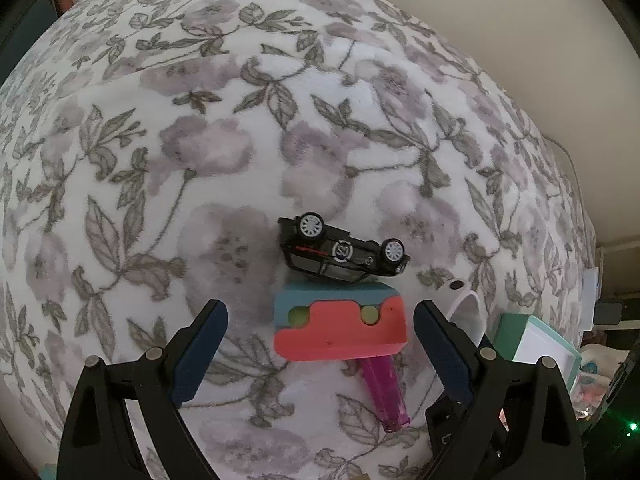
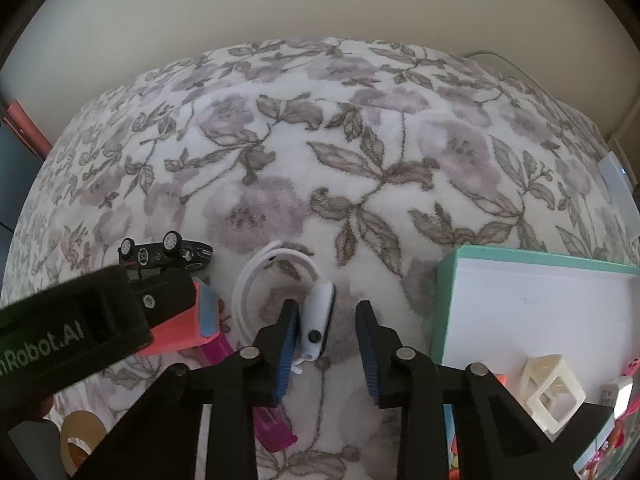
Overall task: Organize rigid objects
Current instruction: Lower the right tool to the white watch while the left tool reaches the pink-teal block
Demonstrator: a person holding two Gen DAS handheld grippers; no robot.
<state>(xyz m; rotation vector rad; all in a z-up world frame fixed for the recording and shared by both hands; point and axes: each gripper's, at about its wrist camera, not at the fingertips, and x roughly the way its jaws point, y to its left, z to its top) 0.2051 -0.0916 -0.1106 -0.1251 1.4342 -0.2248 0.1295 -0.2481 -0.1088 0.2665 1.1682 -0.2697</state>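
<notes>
Fleecy floral blanket (image 1: pixel 200 128) covers the bed and carries everything; on it lies a black toy car (image 1: pixel 342 250), flipped wheels-up, just beyond a red and blue foam block (image 1: pixel 340 330); a pink lighter (image 1: pixel 386 394) pokes out from under the block's near edge.

Left tool (image 1: pixel 320 328) hangs over the block with its jaws spread wide, one pad on either side, neither touching it; nothing is gripped.

Right tool (image 2: pixel 327 336) points steeply down at a white watch (image 2: pixel 318 316); the watch body stands on edge just beside the left-hand pad, and whether they touch I cannot tell; a clear gap separates it from the other pad, so the jaws are not clamped on it. The white strap (image 2: pixel 256 276) loops away over the blanket towards the car.

In the right wrist view the left tool's black body covers part of the block and the car. To the right sits a teal-rimmed box (image 2: pixel 442 304) with a white floor; a cream open-frame piece (image 2: pixel 550 388) lies inside near its front; other small bits at that corner are too cut off to name. A tape roll (image 2: pixel 80 436) shows at the lower left.
</notes>
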